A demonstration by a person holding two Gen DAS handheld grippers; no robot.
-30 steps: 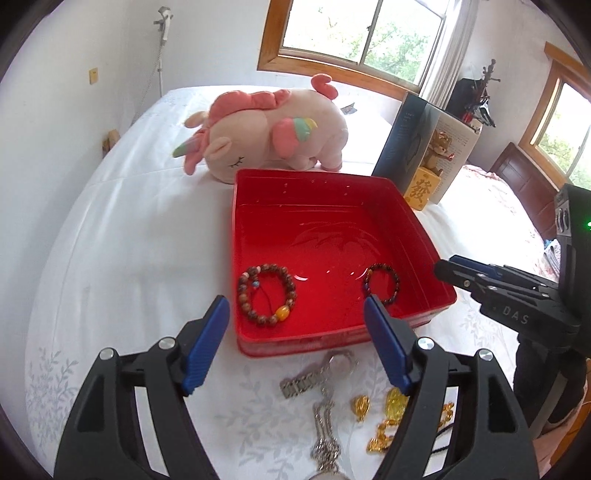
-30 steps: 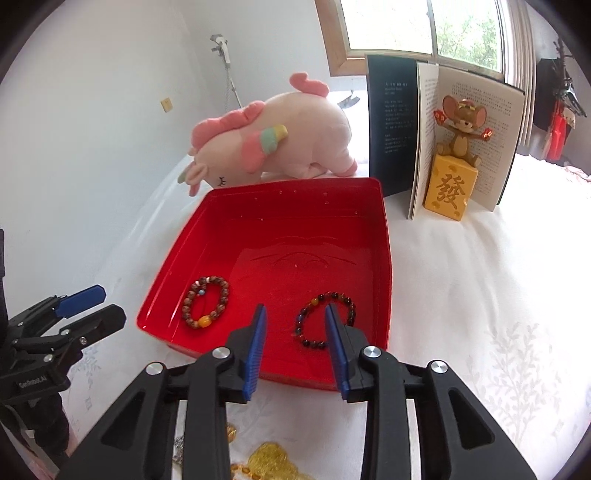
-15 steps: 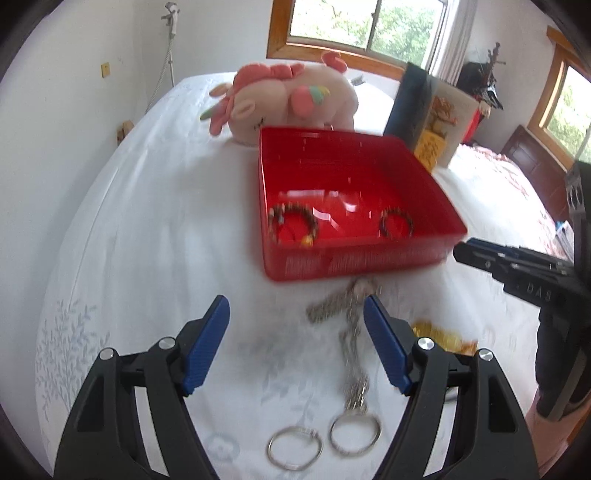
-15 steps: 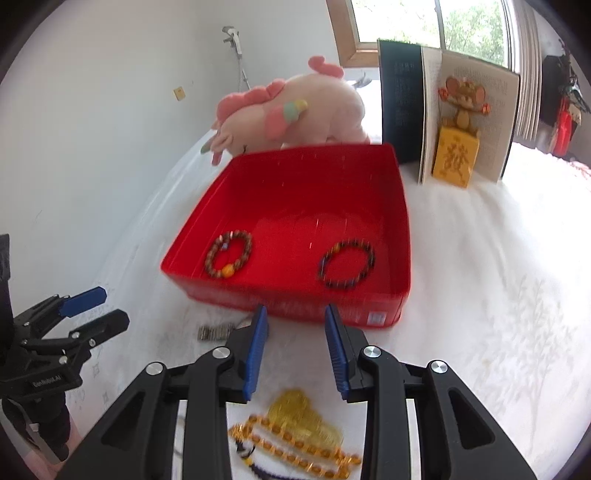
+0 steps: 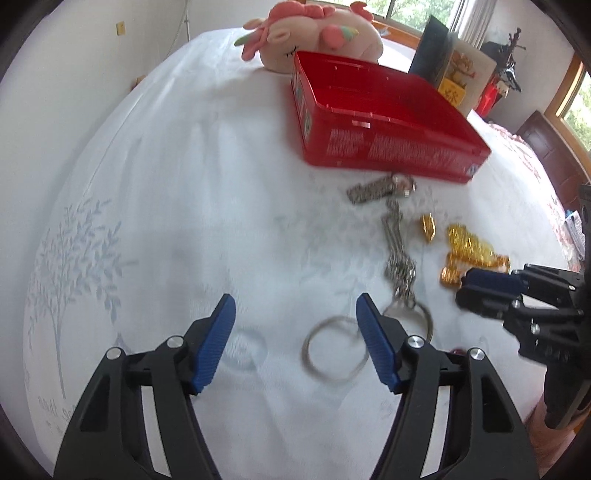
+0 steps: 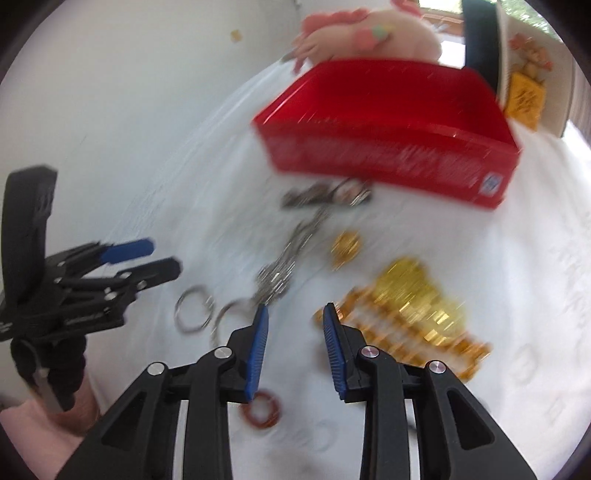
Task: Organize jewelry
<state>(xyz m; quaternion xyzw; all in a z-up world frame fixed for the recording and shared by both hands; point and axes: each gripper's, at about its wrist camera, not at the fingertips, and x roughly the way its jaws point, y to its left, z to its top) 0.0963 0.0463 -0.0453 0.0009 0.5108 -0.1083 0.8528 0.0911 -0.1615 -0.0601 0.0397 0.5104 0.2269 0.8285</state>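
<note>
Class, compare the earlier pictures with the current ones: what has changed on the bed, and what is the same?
Both hand-held grippers pulled back from the red tray and dipped toward the loose jewelry before it. The left hand-held gripper, its jaws just closing somewhat, now frames a silver ring; the right hand-held gripper hangs beside the gold beads. Nothing is gripped. Tray, plush unicorn and jewelry kept their places.

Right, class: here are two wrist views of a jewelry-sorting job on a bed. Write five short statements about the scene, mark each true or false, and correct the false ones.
1. The red tray stands on the white bedsheet. True.
2. The gold jewelry lies inside the tray. False: it lies on the sheet, outside it.
3. The left claw grips a silver ring. False: its jaws are open, holding nothing.
4. A pink plush toy lies behind the tray. True.
5. The right claw holds nothing. True.
</note>
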